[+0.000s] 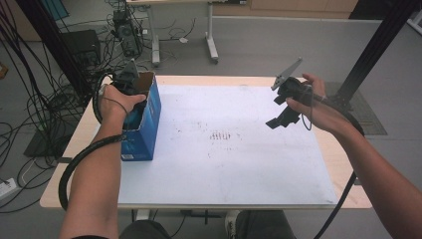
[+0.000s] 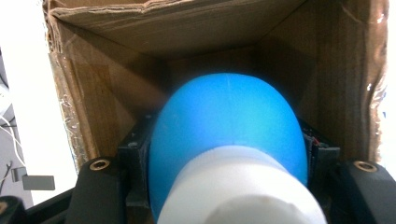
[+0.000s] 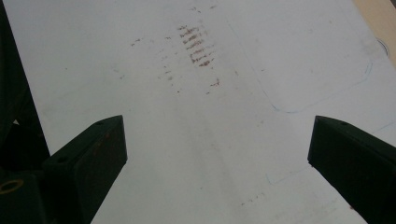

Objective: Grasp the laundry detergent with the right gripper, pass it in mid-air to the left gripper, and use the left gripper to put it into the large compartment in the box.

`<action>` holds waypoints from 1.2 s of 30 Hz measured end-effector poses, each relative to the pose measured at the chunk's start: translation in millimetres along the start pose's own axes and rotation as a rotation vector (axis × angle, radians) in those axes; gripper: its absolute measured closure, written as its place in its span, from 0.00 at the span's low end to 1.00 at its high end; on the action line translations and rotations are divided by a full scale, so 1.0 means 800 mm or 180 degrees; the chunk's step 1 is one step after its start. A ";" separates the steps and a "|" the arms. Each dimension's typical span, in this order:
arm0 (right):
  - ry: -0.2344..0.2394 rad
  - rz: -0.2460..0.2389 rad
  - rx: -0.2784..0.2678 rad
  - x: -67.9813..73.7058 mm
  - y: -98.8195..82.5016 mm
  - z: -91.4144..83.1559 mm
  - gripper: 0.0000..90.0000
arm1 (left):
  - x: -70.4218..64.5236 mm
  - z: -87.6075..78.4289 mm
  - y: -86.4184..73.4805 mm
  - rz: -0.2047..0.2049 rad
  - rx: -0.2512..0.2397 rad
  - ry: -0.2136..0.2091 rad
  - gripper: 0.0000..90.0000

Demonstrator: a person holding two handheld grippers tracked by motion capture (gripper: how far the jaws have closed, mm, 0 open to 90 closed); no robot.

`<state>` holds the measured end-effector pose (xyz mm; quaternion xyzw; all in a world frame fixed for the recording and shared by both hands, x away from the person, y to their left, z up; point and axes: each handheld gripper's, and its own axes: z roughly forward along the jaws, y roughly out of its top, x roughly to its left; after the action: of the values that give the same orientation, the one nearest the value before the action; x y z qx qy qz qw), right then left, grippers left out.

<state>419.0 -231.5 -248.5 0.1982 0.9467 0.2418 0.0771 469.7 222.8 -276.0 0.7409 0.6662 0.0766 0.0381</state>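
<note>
A tall open-topped box (image 1: 145, 130), blue outside and brown cardboard inside (image 2: 107, 88), stands on the left side of the table. My left gripper (image 1: 132, 94) reaches down into its open top. In the left gripper view the left gripper (image 2: 229, 156) is shut on a rounded blue object with a white neck (image 2: 229, 121), the black pads (image 2: 135, 161) pressing its sides, with the blue end pointing into the box. My right gripper (image 1: 279, 110) hovers above the right part of the white sheet. The right gripper (image 3: 217, 149) stands open with nothing between its fingers.
A white sheet (image 1: 224, 164) covers most of the wooden table (image 1: 348, 194), with reddish-brown smudges (image 1: 219, 135) near its middle. Cables and equipment (image 1: 84, 50) lie on the floor at the far left. A black frame post (image 1: 378, 45) stands at the far right.
</note>
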 end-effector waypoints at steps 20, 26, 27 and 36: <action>-0.0002 -0.0005 0.0008 0.000 0.000 -0.001 0.05 | 0.000 0.000 0.000 0.0005 -0.0002 0.0007 0.41; -0.0018 -0.0018 0.0031 -0.001 0.000 -0.002 0.05 | -0.001 0.000 0.000 0.0008 0.0001 0.0010 0.41; -0.0017 -0.0011 0.0024 -0.001 0.000 -0.002 0.05 | -0.001 0.000 0.000 0.0009 0.0000 0.0010 0.41; -0.0014 -0.0016 0.0020 -0.001 -0.001 -0.002 0.05 | -0.003 0.000 0.000 0.0024 0.0006 0.0022 0.41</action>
<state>418.9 -233.1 -247.5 0.1966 0.9478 0.2382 0.0791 469.2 220.8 -276.0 0.7431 0.6636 0.0787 0.0347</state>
